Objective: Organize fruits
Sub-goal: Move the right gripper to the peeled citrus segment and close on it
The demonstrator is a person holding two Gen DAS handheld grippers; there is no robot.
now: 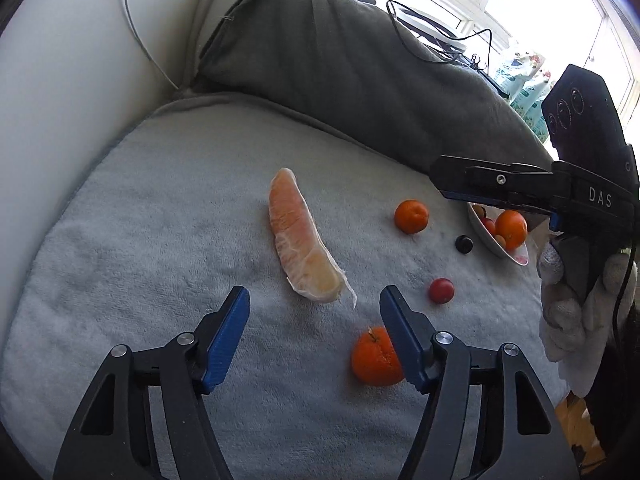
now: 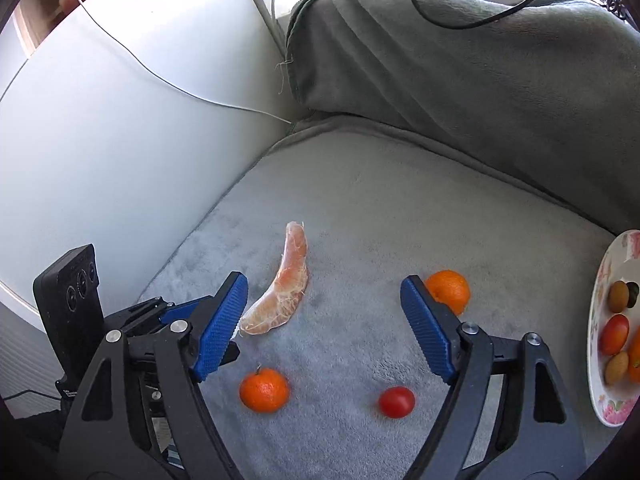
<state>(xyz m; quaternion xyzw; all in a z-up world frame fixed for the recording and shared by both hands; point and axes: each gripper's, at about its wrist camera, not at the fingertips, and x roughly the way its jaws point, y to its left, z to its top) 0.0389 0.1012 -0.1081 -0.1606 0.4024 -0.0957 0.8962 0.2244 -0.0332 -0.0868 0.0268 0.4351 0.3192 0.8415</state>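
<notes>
A peeled pomelo segment (image 1: 300,240) lies on the grey cushion (image 1: 160,220), just ahead of my open, empty left gripper (image 1: 314,300). A mandarin (image 1: 374,358) sits beside its right finger, a red cherry tomato (image 1: 441,290) further right, a second mandarin (image 1: 411,216) and a dark grape (image 1: 464,244) beyond. My right gripper (image 2: 324,288) is open and empty above the cushion, with the segment (image 2: 282,288), two mandarins (image 2: 264,390) (image 2: 450,290) and the tomato (image 2: 397,401) below it. It also shows in the left wrist view (image 1: 444,184), above the bowl (image 1: 486,242).
A flowered white bowl (image 2: 600,392) at the right holds several small fruits. A grey blanket-covered backrest (image 2: 480,80) rises behind the cushion. A white wall with a thin cable (image 2: 120,120) stands to the left. A gloved hand (image 1: 576,304) holds the right gripper.
</notes>
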